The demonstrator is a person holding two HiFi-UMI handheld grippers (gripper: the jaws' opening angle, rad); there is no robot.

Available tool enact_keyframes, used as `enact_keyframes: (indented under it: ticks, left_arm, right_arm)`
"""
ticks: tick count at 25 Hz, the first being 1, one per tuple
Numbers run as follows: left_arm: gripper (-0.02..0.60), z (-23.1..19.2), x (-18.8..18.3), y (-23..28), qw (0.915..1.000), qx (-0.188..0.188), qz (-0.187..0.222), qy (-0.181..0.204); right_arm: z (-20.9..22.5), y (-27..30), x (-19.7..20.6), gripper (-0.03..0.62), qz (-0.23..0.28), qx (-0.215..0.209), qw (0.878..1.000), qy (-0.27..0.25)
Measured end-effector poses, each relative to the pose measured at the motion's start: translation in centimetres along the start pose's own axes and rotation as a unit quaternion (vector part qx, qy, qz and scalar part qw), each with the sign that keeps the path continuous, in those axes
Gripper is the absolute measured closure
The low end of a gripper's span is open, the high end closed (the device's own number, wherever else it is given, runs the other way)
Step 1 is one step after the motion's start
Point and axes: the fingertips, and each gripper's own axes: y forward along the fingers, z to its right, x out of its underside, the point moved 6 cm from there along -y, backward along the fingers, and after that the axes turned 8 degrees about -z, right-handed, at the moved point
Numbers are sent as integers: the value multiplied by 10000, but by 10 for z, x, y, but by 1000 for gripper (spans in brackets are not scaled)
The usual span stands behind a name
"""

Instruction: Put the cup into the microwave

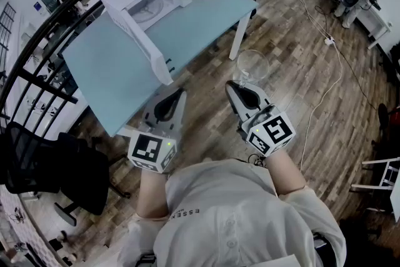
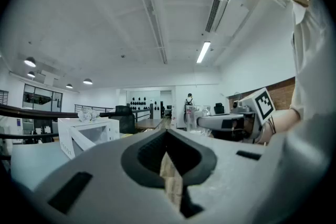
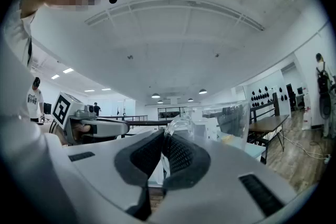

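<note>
Carry step. Right claw (image 1: 237, 85) clamped on the cup (image 1: 253, 64) by its handle, in the air well short of the microwave (image 1: 153, 0) — door open. Left claw (image 1: 180, 94) together, empty. Next: advance the cup level into the cavity.

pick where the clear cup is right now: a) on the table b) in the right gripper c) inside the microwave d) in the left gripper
B: the right gripper is shut on the cup, holding it above the floor, beside the table.
</note>
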Motion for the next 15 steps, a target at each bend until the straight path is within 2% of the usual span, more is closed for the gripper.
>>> enact_keyframes:
  ticks: [6,15]
  left_arm:
    - [581,-18,6,-4,10000,-15,13,-30]
    - [581,-39,11,0,9998,-122,73,-144]
  right_arm:
    - [-7,16,2,576,49,34,10000,-64]
    - [0,33,8,576,33,56,9998,168]
